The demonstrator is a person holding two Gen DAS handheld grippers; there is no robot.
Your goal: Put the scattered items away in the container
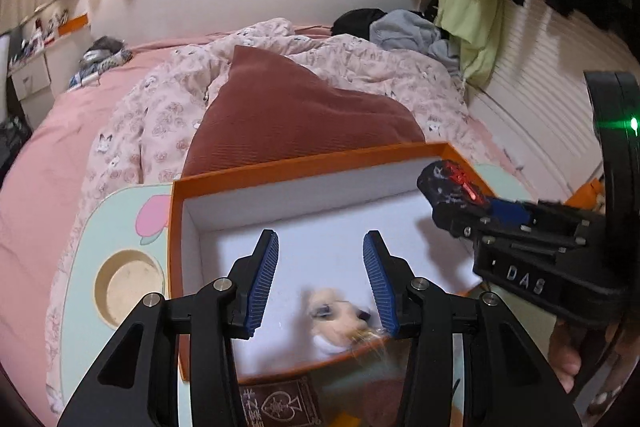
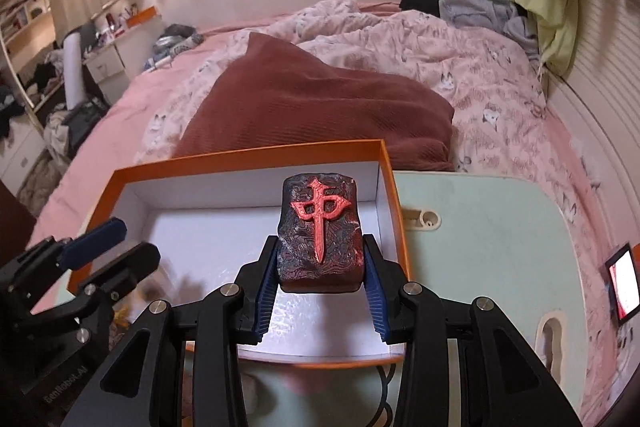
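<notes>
An orange box with a white inside (image 1: 296,167) (image 2: 240,157) stands on a mint lap tray. My right gripper (image 2: 320,247) is shut on a dark mahjong-tile block with a red character (image 2: 320,231) and holds it above the box's right part; the block also shows in the left wrist view (image 1: 448,183). My left gripper (image 1: 320,247) is open over the box, and it shows at the left of the right wrist view (image 2: 108,243). A blurred cream plush dog toy (image 1: 340,319) lies or falls inside the box, just below my left fingers.
The mint tray (image 1: 120,223) (image 2: 480,227) rests on a bed with a pink quilt and a brown pillow (image 1: 288,115). A brown card box (image 1: 276,403) lies at the near edge. A lit phone (image 2: 624,283) lies at the far right. Clothes are piled by the headboard.
</notes>
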